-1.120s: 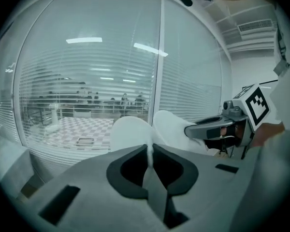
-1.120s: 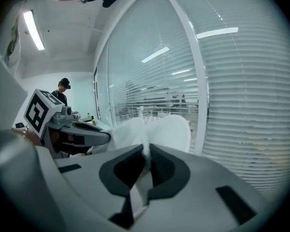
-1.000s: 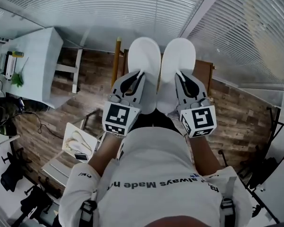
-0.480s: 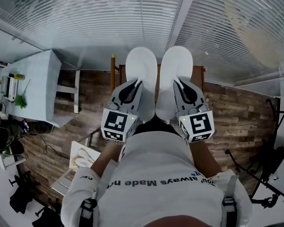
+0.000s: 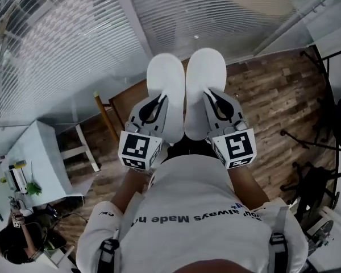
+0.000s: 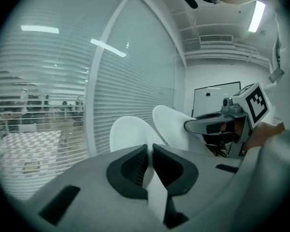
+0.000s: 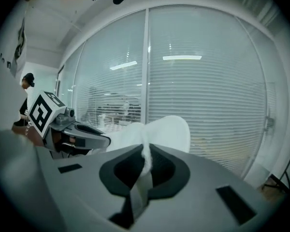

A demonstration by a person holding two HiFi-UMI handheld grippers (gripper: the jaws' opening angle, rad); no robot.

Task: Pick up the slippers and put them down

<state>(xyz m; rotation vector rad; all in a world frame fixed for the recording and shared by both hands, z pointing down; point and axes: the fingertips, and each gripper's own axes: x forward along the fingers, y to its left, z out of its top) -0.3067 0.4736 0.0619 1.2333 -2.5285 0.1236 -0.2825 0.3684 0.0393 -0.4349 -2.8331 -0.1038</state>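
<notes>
Two white slippers hang in the air in front of the person, side by side, toes pointing away. My left gripper [image 5: 161, 98] is shut on the rim of the left slipper [image 5: 166, 90]; in the left gripper view that left slipper [image 6: 130, 134] shows just beyond my left gripper [image 6: 150, 153]. My right gripper [image 5: 207, 92] is shut on the rim of the right slipper [image 5: 203, 84]. The right gripper view shows the right slipper [image 7: 171, 132] ahead of my right gripper [image 7: 145, 156], white fabric pinched between the pads. Both grippers point roughly level.
Below lies a wooden floor [image 5: 273, 90] with a wooden chair [image 5: 122, 104] at the left, a white table [image 5: 37, 164] at lower left and dark stands [image 5: 318, 152] at the right. A glass wall with blinds [image 5: 62, 44] stands ahead.
Both grippers and their slippers kept their place before the person while the whole view swung: the white table slid to lower left, the floor came in at right.
</notes>
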